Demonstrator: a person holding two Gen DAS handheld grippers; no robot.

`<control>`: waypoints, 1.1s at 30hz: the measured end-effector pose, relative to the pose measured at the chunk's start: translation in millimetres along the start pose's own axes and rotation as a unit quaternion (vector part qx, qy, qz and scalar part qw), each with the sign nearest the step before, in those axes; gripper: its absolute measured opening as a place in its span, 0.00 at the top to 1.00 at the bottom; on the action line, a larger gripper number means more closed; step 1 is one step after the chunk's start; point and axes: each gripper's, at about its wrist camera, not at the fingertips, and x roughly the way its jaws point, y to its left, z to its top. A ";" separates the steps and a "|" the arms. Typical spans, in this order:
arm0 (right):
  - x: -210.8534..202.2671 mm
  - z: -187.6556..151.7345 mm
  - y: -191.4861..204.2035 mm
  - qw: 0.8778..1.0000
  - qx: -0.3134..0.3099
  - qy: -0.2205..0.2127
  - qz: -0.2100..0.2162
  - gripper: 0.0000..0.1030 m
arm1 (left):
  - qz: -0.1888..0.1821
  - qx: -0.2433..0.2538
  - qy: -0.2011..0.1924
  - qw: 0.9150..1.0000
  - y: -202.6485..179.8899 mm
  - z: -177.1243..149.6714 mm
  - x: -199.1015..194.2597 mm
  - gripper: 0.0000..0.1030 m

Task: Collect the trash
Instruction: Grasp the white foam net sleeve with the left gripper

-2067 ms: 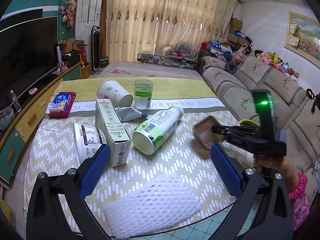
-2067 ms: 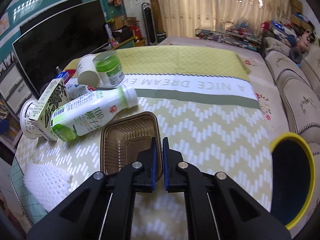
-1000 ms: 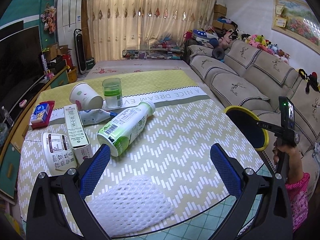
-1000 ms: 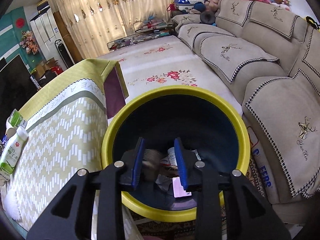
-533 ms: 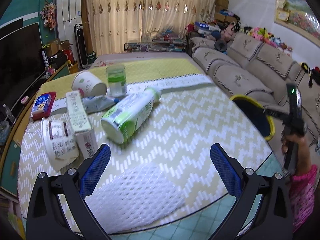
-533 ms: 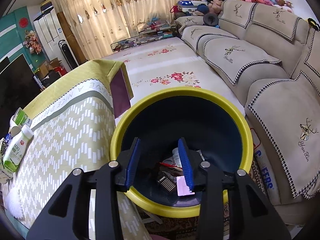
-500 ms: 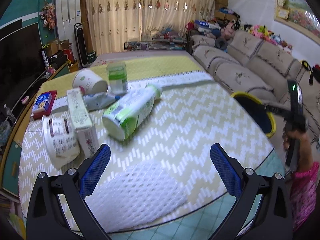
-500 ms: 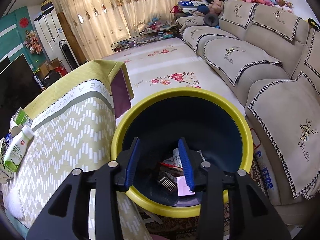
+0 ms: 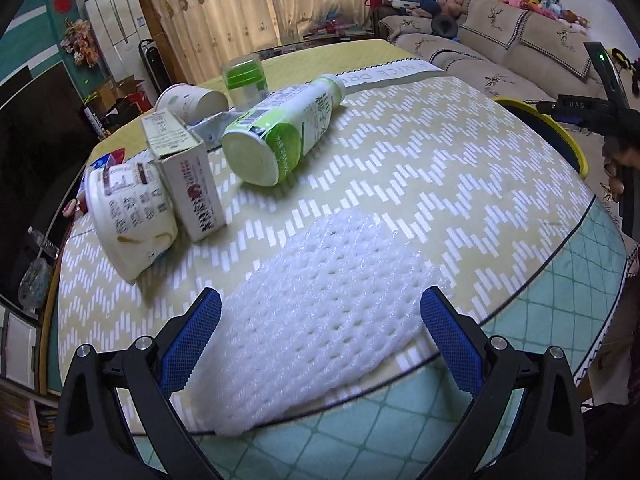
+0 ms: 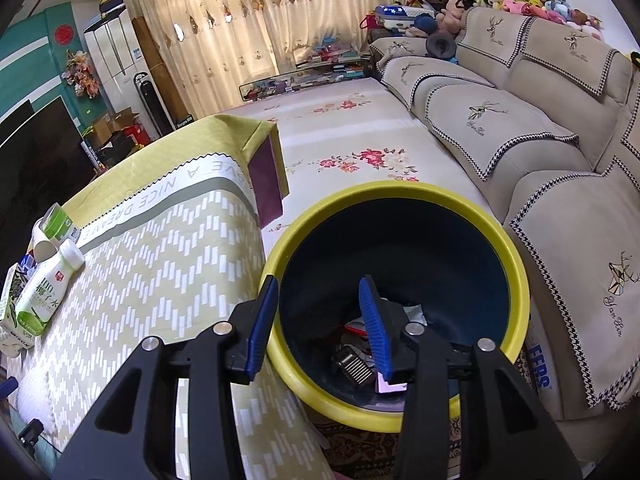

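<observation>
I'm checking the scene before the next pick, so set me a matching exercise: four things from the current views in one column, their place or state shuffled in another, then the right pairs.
Things:
1. white foam net
2. green-and-white bottle
3. yellow-rimmed bin
4. right tool

Places or states:
A. on the floor between the table and the sofa, with trash inside
B. open and empty, above the bin's mouth
C. lying on its side, base toward the left wrist camera
D. flat at the table's near edge, between the open left tool's fingers

Pairs: 1-D, 2-C, 3-A, 4-B
</observation>
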 end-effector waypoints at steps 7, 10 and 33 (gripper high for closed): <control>-1.2 -0.4 2.9 1.000 -0.001 0.000 0.003 0.60 | -0.038 -0.001 -0.009 0.999 3.9 30.3 23.7 0.05; -1.4 -1.3 1.2 1.000 -0.001 0.001 0.004 0.60 | -0.059 0.011 -0.007 0.998 -0.7 38.3 26.5 0.05; -3.2 -5.4 -0.6 1.000 0.002 0.000 0.022 0.58 | -0.122 0.064 0.027 0.990 7.9 24.2 28.0 0.39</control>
